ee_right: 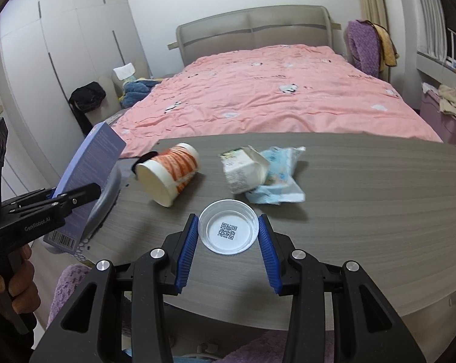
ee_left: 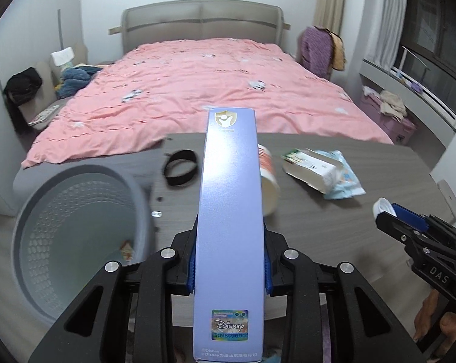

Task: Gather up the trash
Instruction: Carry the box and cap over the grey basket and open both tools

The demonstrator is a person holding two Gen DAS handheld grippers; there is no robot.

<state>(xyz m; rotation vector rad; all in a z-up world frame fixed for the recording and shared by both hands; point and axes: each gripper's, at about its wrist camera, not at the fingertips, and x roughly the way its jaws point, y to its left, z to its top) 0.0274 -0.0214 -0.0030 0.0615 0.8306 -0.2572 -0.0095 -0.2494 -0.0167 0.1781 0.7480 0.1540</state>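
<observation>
My left gripper [ee_left: 230,242] is shut on a long purple-blue box [ee_left: 231,181], which stands up between the blue pads beside the grey waste bin [ee_left: 61,227]. A small scrap lies in the bin. In the right wrist view the box [ee_right: 88,175] leans over the bin's rim [ee_right: 106,199]. My right gripper [ee_right: 228,233] is shut on a round white plastic lid [ee_right: 228,245] with a QR code, held just above the table [ee_right: 364,211]. On the table lie a tipped orange-and-white paper cup [ee_right: 170,175], a torn white carton [ee_right: 243,172] and a crumpled light-blue wrapper [ee_right: 282,187].
A black band [ee_left: 181,168] lies on the table's far left corner near the bin. A bed with a pink cover [ee_left: 197,90] stands behind the table. A hand [ee_right: 13,284] holds the left gripper's handle. Clothes are piled on chairs at both sides of the bed.
</observation>
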